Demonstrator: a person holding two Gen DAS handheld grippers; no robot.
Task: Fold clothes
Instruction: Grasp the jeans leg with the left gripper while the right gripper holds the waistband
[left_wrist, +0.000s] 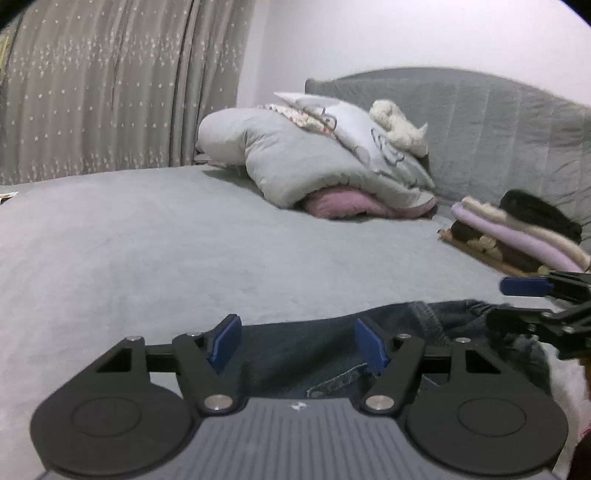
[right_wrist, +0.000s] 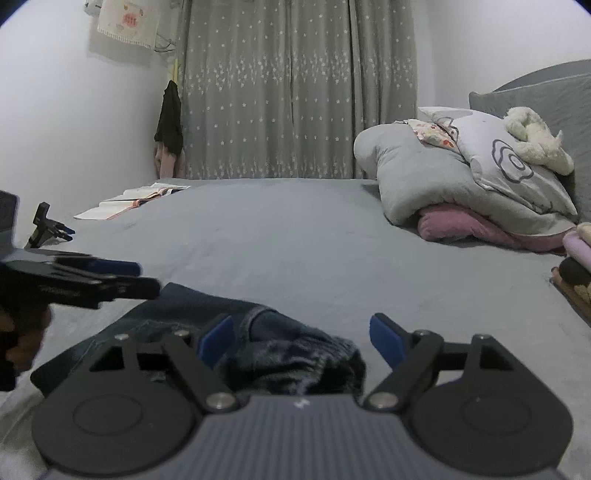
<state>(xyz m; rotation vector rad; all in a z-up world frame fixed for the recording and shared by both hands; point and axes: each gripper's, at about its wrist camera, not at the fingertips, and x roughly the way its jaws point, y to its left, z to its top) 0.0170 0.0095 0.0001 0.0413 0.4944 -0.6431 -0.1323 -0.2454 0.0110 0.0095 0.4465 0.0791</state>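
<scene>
Dark blue jeans (left_wrist: 424, 325) lie crumpled on the grey bed sheet (left_wrist: 147, 240) near its front edge. My left gripper (left_wrist: 297, 336) hovers over their flat part, open, blue pads wide apart with denim showing between them. In the right wrist view the jeans (right_wrist: 192, 306) show a dark fleecy lining (right_wrist: 295, 354) bunched between the fingers of my right gripper (right_wrist: 301, 328), which is open and not pressing on it. Each gripper shows in the other's view: the right gripper (left_wrist: 535, 299) at the right edge, the left gripper (right_wrist: 122, 277) at the left edge.
A heap of grey quilt, pillow and pink blanket (left_wrist: 325, 162) sits at the head of the bed by the grey headboard (left_wrist: 480, 122). A stack of folded clothes (left_wrist: 517, 236) lies on the right. An open book (right_wrist: 136, 197) and a black tool (right_wrist: 48, 225) lie at far left.
</scene>
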